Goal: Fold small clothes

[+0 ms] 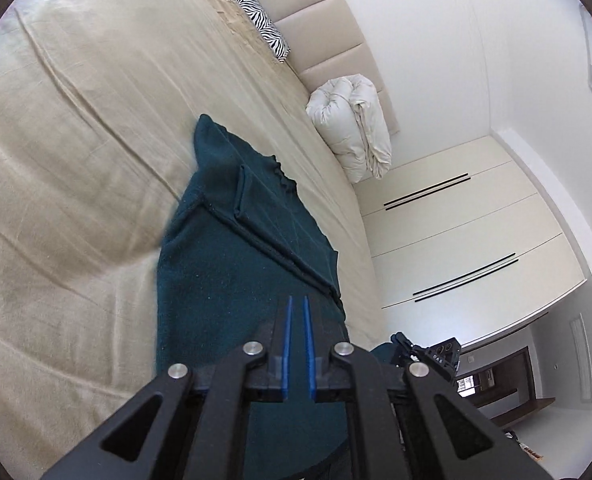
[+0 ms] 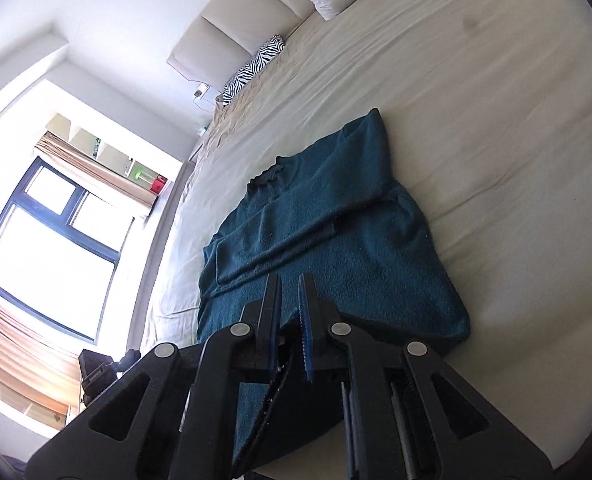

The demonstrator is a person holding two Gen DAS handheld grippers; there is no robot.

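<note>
A dark teal knitted sweater [image 1: 235, 240] lies flat on the beige bed sheet [image 1: 95, 160], its sleeves folded across the body and its neck toward the headboard. The near hem is raised off the sheet. My left gripper [image 1: 298, 300] is shut on that hem at one side, blue pads nearly together with teal cloth running under them. In the right wrist view the same sweater [image 2: 336, 220] stretches away, and my right gripper [image 2: 289, 278] is shut on the hem at the other side, with cloth drawn up between its jaws.
A zebra-print pillow [image 1: 261, 20] and a folded white duvet [image 1: 352, 124] sit by the padded headboard [image 2: 223, 24]. White wardrobe doors [image 1: 456, 240] stand beyond one bed edge, and a bright window [image 2: 55, 220] beyond the other. Bare sheet [image 2: 496, 120] surrounds the sweater.
</note>
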